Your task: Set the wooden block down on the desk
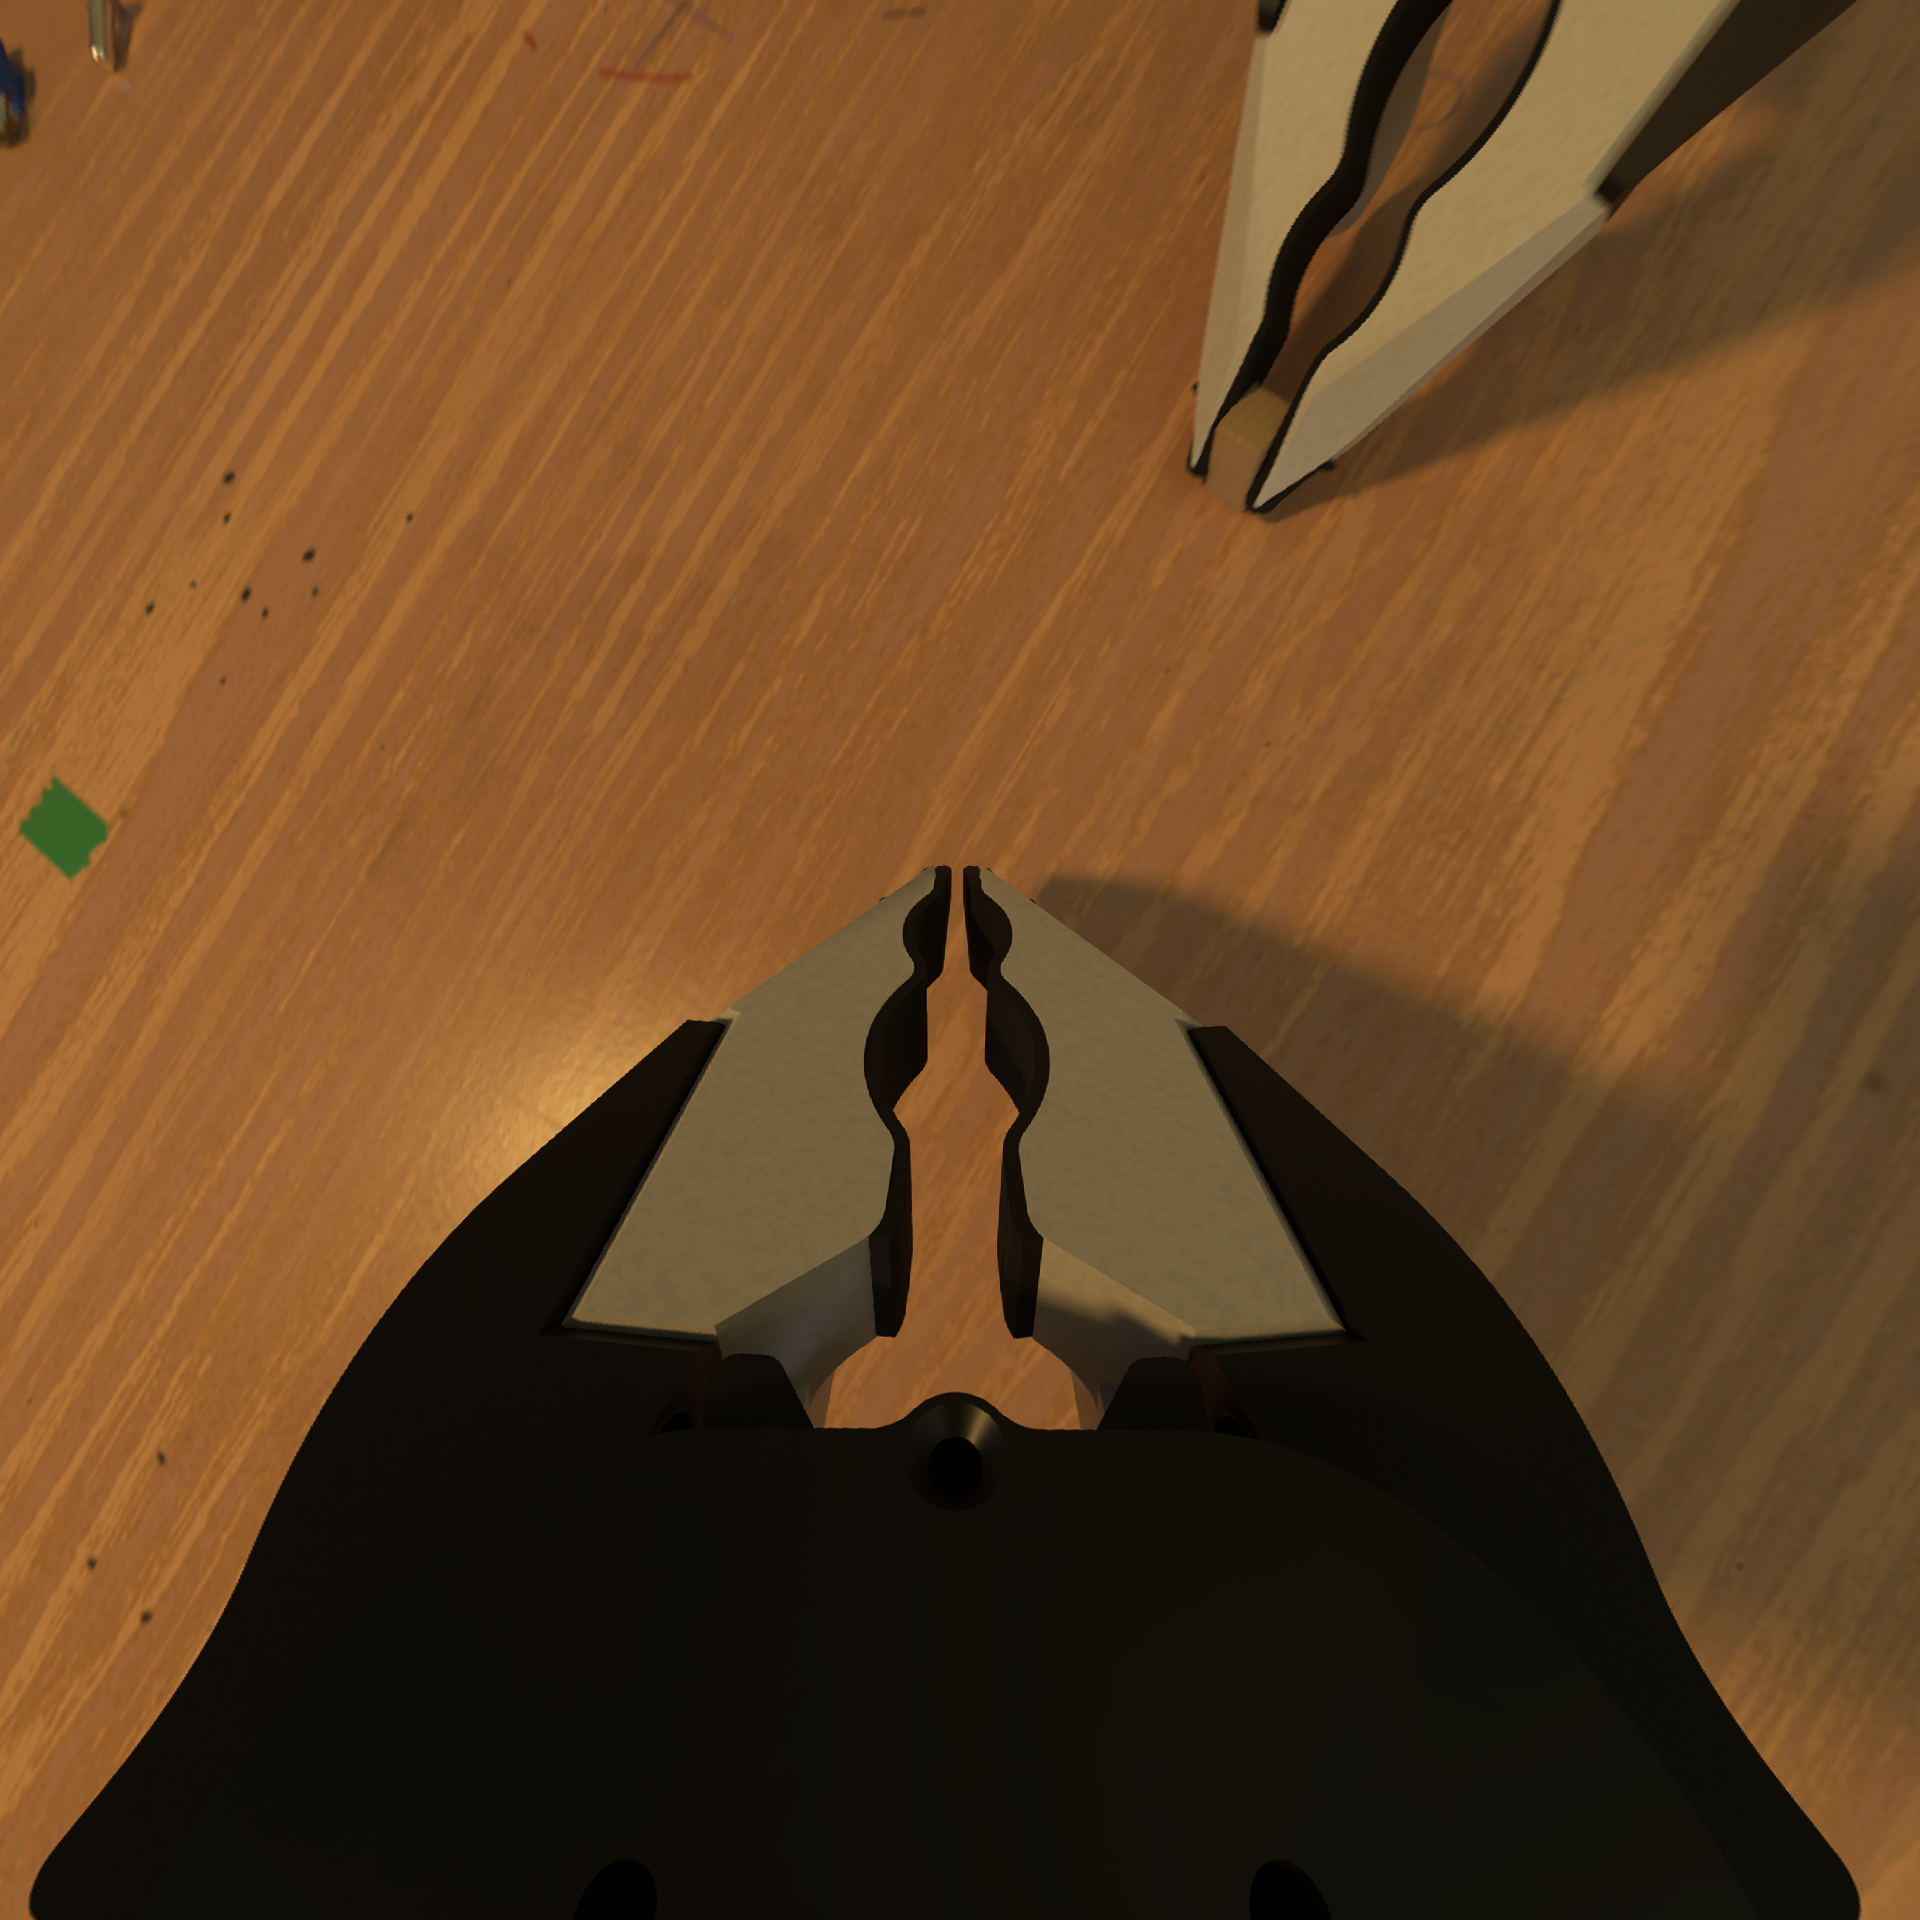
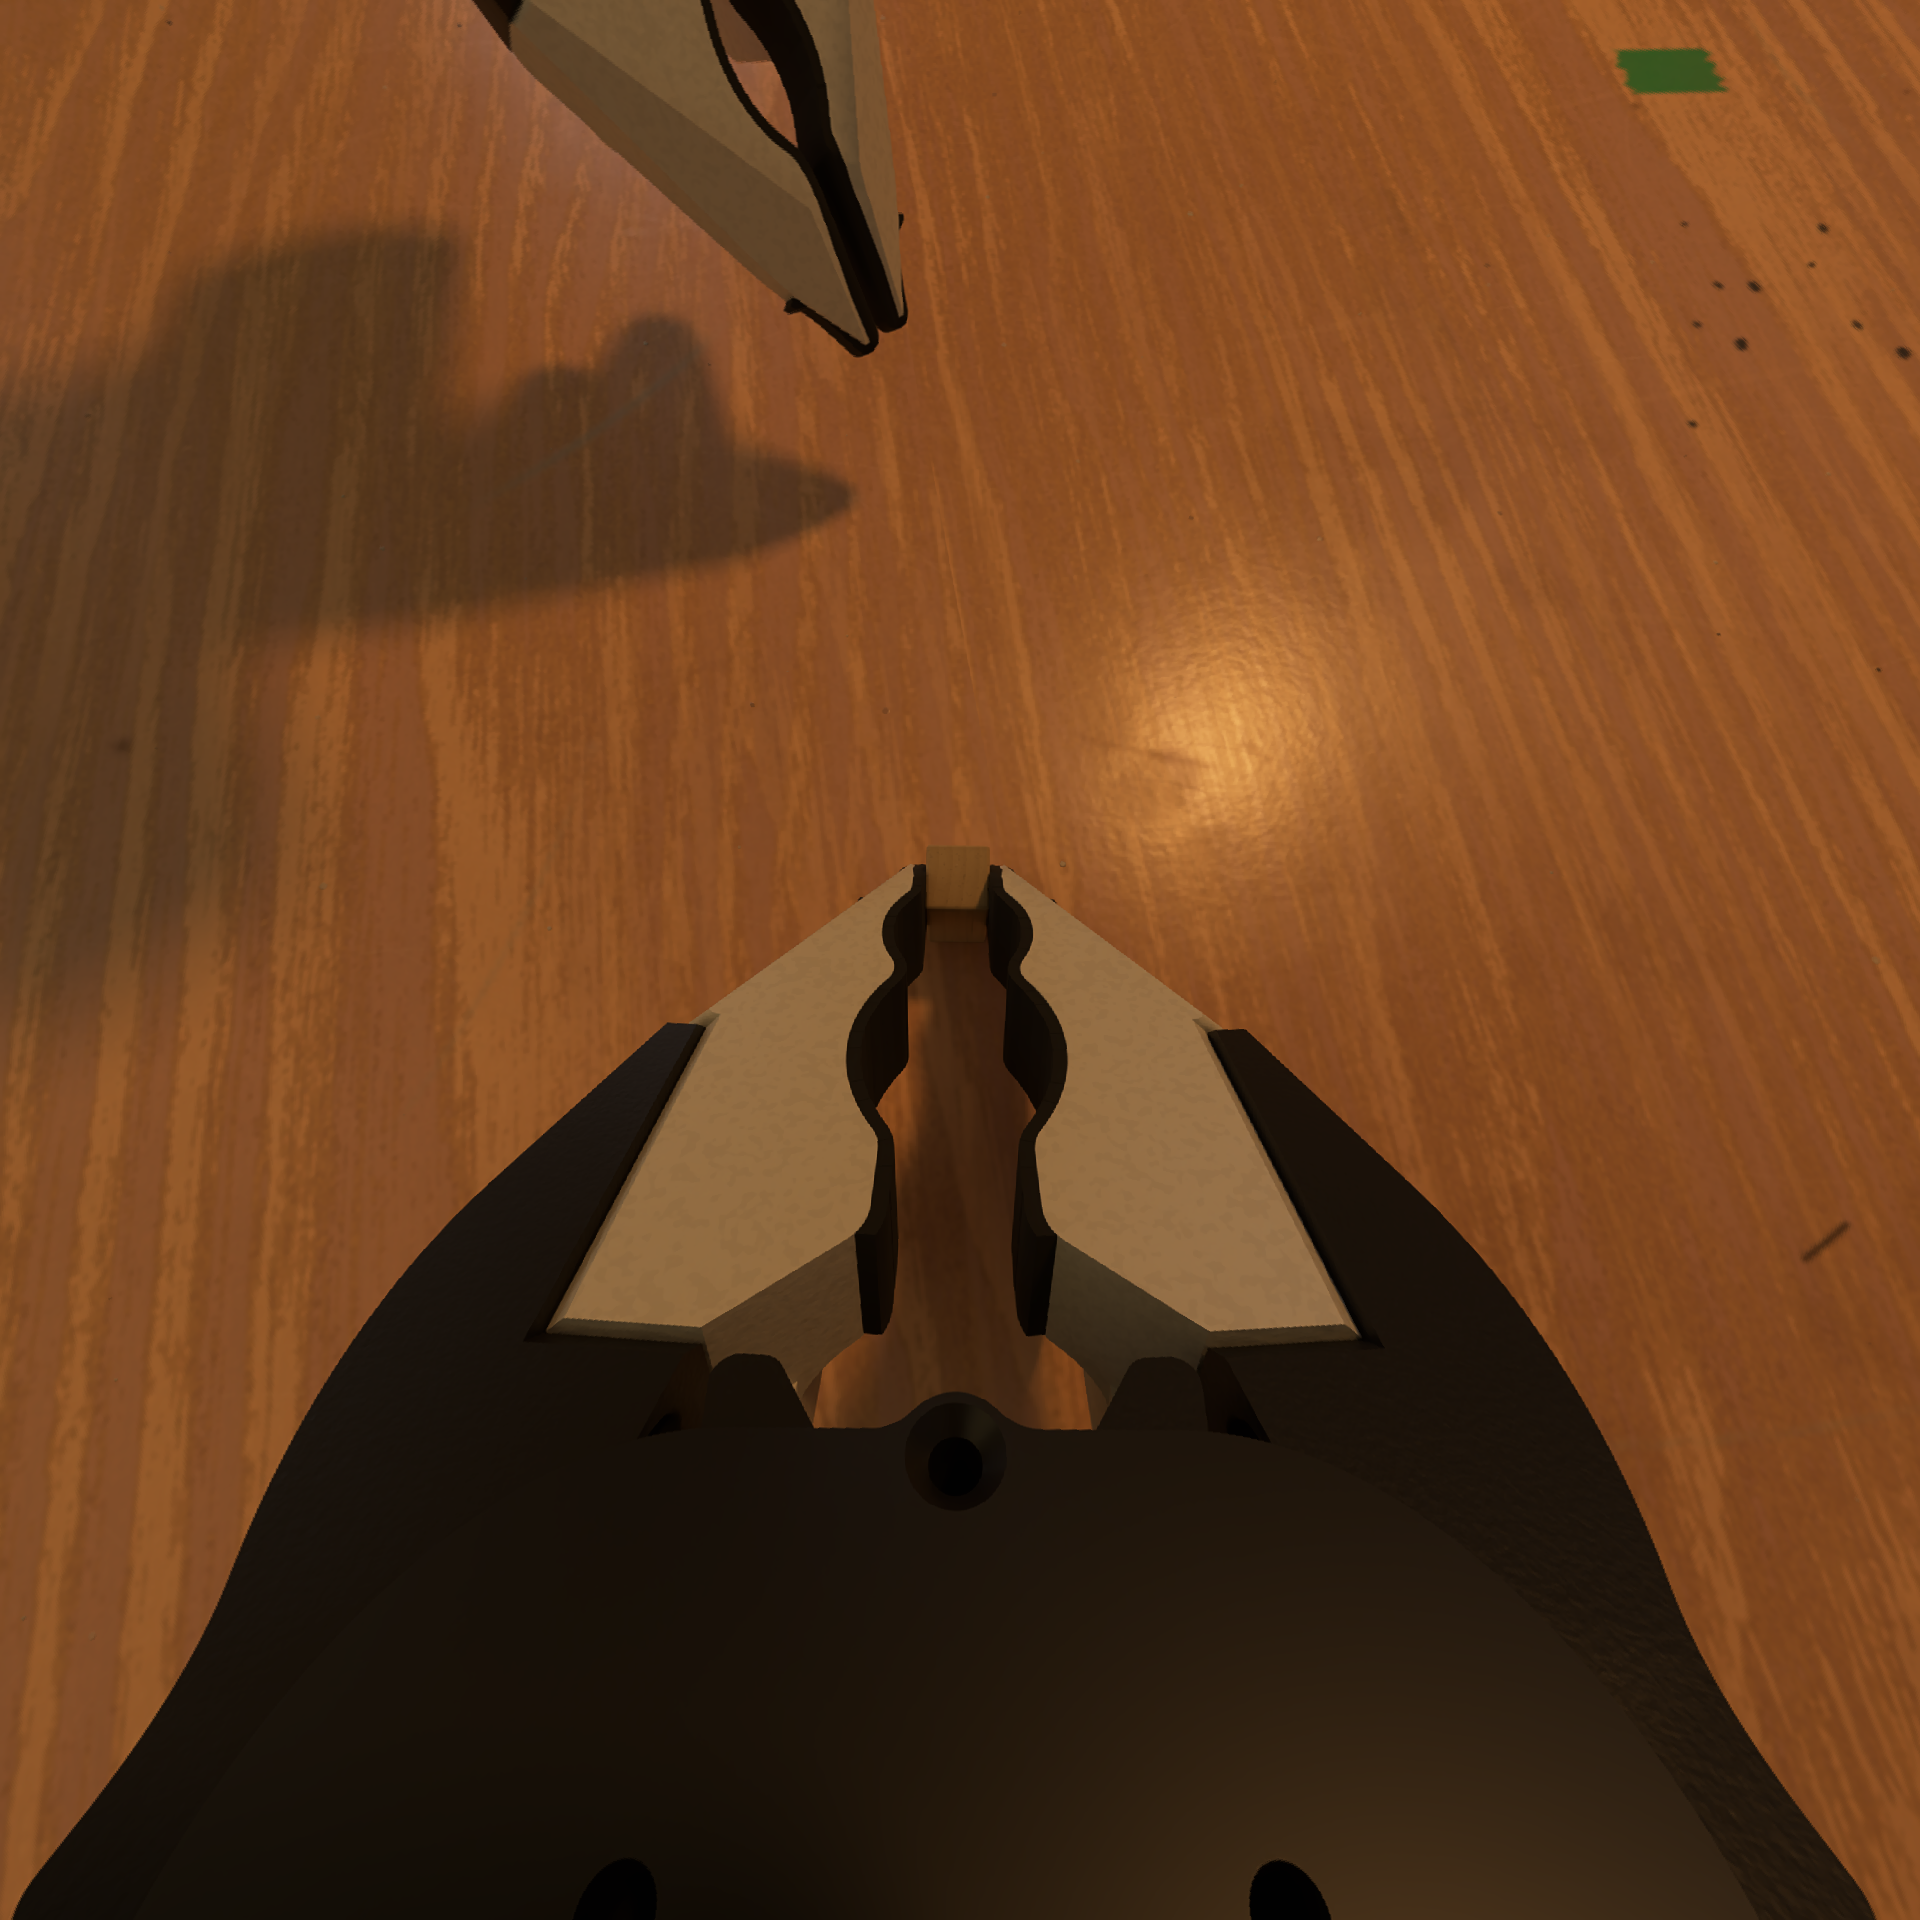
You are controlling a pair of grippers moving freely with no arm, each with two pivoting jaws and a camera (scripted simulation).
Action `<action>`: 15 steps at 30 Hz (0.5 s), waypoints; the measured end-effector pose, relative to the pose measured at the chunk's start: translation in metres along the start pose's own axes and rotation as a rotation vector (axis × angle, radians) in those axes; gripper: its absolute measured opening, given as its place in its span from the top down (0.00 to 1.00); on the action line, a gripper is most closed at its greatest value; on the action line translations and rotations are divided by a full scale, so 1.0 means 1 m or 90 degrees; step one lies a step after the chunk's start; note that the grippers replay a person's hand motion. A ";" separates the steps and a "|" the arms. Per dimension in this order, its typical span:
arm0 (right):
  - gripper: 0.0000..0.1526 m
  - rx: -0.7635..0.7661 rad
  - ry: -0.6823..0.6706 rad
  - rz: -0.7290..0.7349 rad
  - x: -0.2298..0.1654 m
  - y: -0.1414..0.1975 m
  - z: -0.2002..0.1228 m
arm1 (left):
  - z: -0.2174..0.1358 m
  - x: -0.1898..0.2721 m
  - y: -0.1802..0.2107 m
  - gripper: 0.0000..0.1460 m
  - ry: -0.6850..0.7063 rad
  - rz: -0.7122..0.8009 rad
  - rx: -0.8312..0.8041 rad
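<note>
A small pale wooden block sits pinched between the tips of my right gripper, which is shut on it low over the wooden desk. In the left wrist view the right gripper shows at the upper right with the block between its tips, close to or on the desk surface. My left gripper is shut and empty, its tips almost touching, above the desk. It also shows in the right wrist view at the top.
A green patch lies on the desk at the left, also seen in the right wrist view. Small dark specks dot the desk. Small objects sit at the far top left corner.
</note>
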State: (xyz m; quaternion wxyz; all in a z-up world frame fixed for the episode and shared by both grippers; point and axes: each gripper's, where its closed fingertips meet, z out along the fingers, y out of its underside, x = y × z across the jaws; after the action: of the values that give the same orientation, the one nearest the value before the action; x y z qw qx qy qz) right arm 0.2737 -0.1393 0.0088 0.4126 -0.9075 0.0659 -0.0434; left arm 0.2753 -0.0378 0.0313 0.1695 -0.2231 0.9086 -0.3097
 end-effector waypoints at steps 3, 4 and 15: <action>0.92 0.000 0.012 0.006 0.003 0.000 0.000 | 0.000 0.008 -0.011 0.99 0.027 0.004 0.027; 0.91 0.000 0.012 0.010 0.003 0.000 0.000 | 0.000 0.011 -0.016 0.99 0.040 0.004 0.041; 0.82 0.010 0.043 -0.032 0.005 -0.004 -0.014 | 0.010 0.044 -0.063 0.99 0.172 0.053 0.124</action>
State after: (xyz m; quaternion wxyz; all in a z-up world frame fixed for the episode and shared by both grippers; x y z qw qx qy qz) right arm 0.2771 -0.1476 0.0210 0.4160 -0.9036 0.0563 -0.0848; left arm 0.2617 -0.1090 0.0566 0.0793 -0.1244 0.8971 -0.4165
